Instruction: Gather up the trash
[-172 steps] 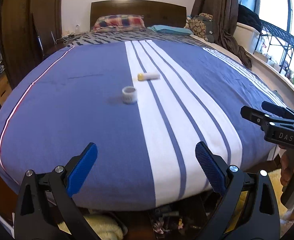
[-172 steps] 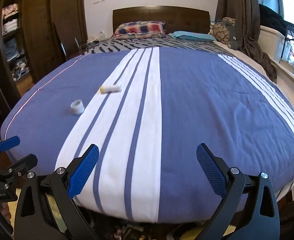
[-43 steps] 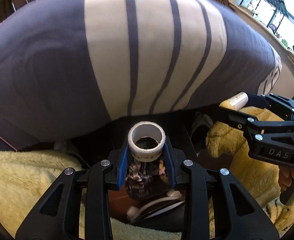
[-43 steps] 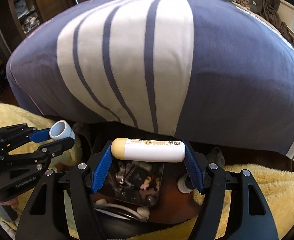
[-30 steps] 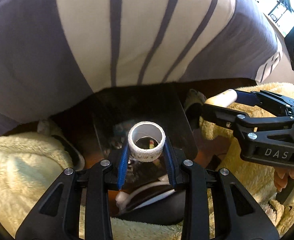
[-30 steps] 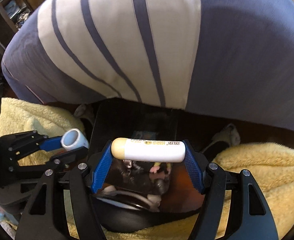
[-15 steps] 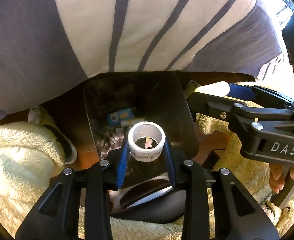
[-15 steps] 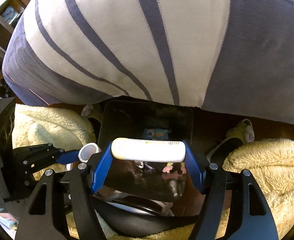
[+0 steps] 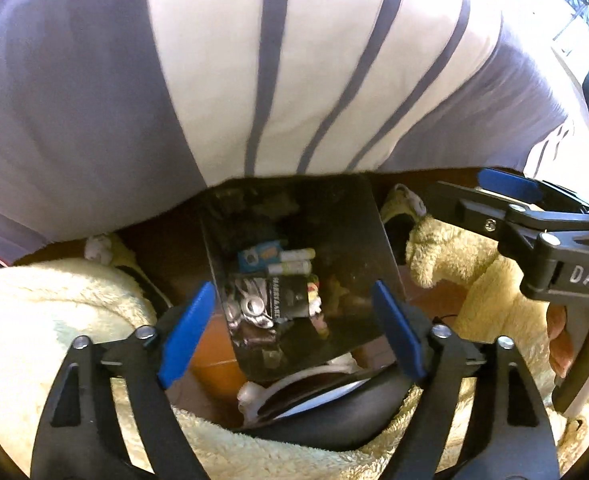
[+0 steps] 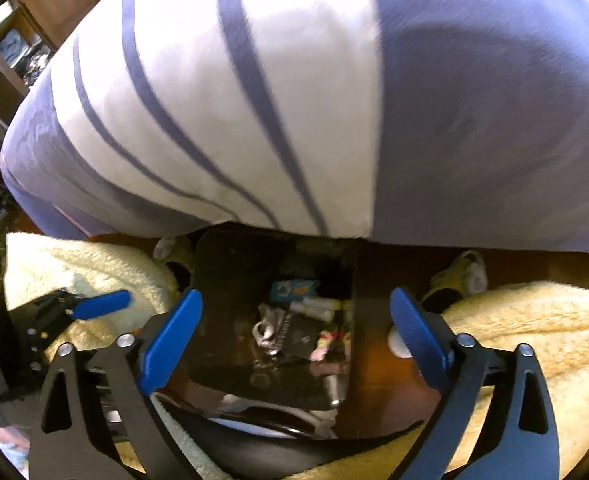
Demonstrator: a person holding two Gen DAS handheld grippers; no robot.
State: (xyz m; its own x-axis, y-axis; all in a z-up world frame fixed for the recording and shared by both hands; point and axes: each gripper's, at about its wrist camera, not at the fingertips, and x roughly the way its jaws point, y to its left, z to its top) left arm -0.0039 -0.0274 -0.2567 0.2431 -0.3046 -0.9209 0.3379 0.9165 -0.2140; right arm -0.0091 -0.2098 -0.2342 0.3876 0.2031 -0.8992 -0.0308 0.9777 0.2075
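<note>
Left gripper [image 9: 294, 328] is hanging over the trash bin [image 9: 346, 216] with its blue finger pads [image 9: 186, 332] spread wide, gripping nothing and touching nothing. Right gripper [image 10: 294, 340] is doing the same, blue pads [image 10: 170, 336] wide apart, nothing between them, poised above the same bin [image 10: 222, 264]. In the left wrist view the right gripper [image 9: 494, 196] is showing from the side at the right edge, its fingers parted and bare, a hand [image 9: 578, 340] wrapping its handle. In the right wrist view the left gripper [image 10: 90, 304] is peeking in at the left, blue tip visible, nothing in it.

Trash is lying inside the bin: two pale yellowish-white tubes [image 9: 294, 262] lying side by side near the middle, also seen from the right wrist [image 10: 314, 306]. Just beside them a small blue packet [image 9: 260, 258], a dark printed wrapper [image 9: 288, 300], and crinkled silvery bits [image 9: 250, 308]. A whitish ring-like piece [image 10: 264, 330] is sitting among the litter; cannot tell exactly what it is. Some pink and yellow scraps [image 10: 330, 340] are lying near the wrapper.

The bin is dark, rectangular, standing on the floor right against the foot of the bed, under the overhanging blue and white striped cover [image 9: 254, 80]. Fluffy cream fabric [image 9: 46, 320] is flanking the bin on both sides.
</note>
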